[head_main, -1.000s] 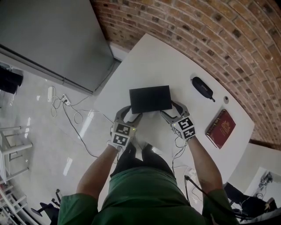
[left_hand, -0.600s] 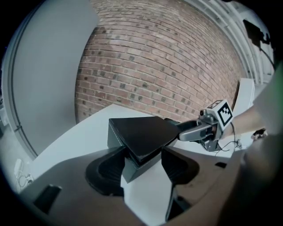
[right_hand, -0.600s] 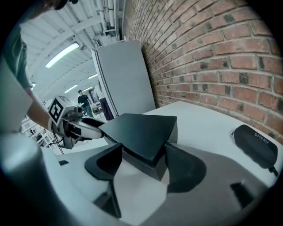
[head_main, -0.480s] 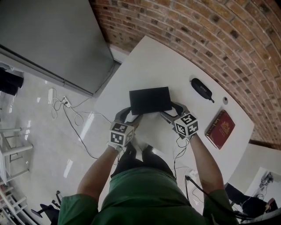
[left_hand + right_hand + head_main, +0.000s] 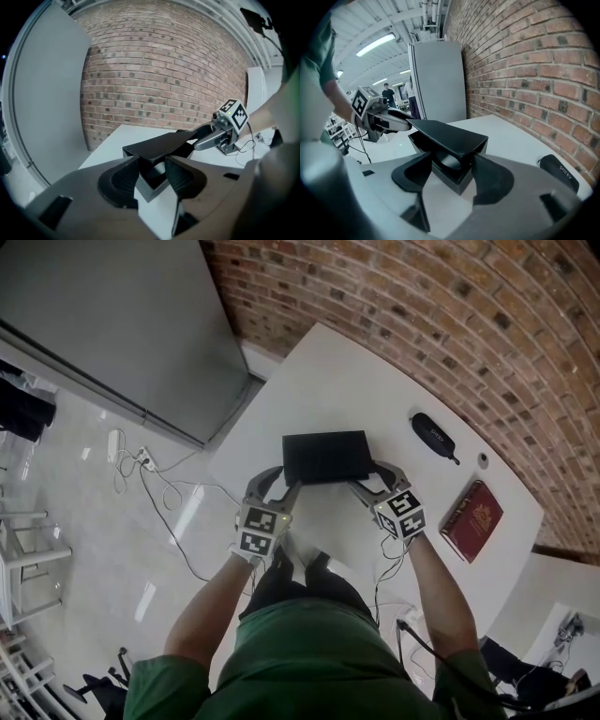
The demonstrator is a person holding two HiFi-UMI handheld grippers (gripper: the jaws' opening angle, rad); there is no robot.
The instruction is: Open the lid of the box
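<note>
With the black box (image 5: 324, 457) lying on the white table (image 5: 328, 371), the left gripper (image 5: 284, 482) is closing its jaws onto the box's near-left corner, and the right gripper (image 5: 367, 476) is closing loosely around its near-right corner, seemingly so the already tilted lid (image 5: 161, 143) lifts evenly.
</note>
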